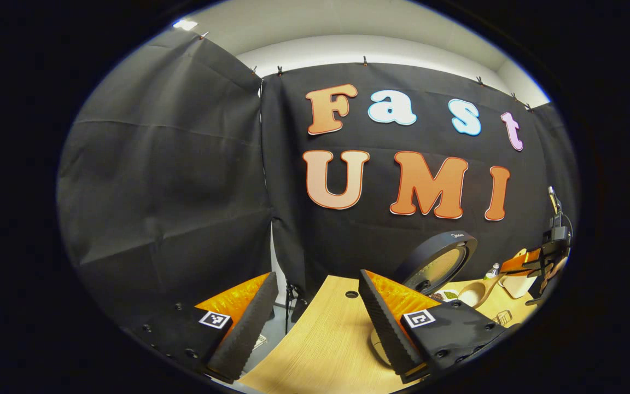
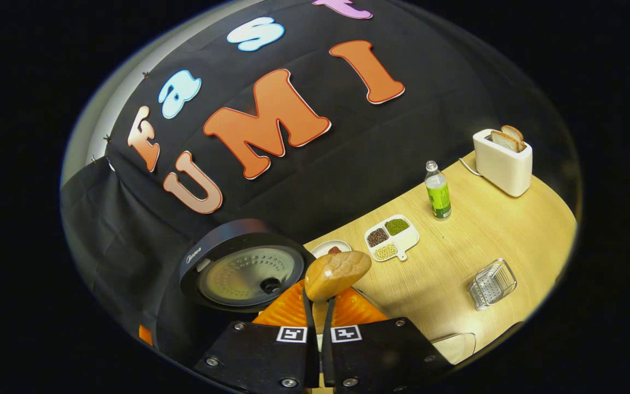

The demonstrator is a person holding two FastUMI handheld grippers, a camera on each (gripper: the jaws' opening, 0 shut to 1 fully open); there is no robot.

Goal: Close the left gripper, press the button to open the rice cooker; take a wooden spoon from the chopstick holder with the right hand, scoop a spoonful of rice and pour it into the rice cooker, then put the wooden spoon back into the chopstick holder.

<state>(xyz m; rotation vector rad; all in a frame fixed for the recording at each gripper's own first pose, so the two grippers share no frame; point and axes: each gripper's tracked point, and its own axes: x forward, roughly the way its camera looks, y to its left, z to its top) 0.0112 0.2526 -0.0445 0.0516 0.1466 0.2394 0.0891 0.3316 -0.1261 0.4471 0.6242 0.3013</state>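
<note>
Pale wooden spoon [image 2: 337, 273], smooth and rounded, seen from the back of its bowl in the right gripper view, bowl tipped away from the camera with its stem running down between the fingers. Clamped by the right gripper [image 2: 319, 323], both black foam-edged fingers pressed narrow on the stem just below the bowl. Cannot tell from this side whether any rice sits in the bowl.

Directly beyond and left of the spoon, black round rice cooker [image 2: 244, 265], lid raised, its grey metal inner plate with a ring of small holes and a dark centre knob facing the camera. Spoon bowl just beside the lid's right edge, overlapping it in the view.

Behind the spoon on the light wooden table [image 2: 490, 235]: small white round dish [image 2: 330, 249], white four-part tray of beans and grains [image 2: 392, 237], clear bottle with green label [image 2: 437, 191], white toaster with two bread slices [image 2: 503, 155], clear plastic perforated holder [image 2: 493, 283] lying on its side.

In the left gripper view, left gripper [image 1: 315, 323] spread wide, nothing between its orange-and-black fingers, held low over the table edge. Farther right there, the open cooker lid [image 1: 438, 262], and the spoon [image 1: 476, 293] held beside it by the other gripper [image 1: 534, 262].
</note>
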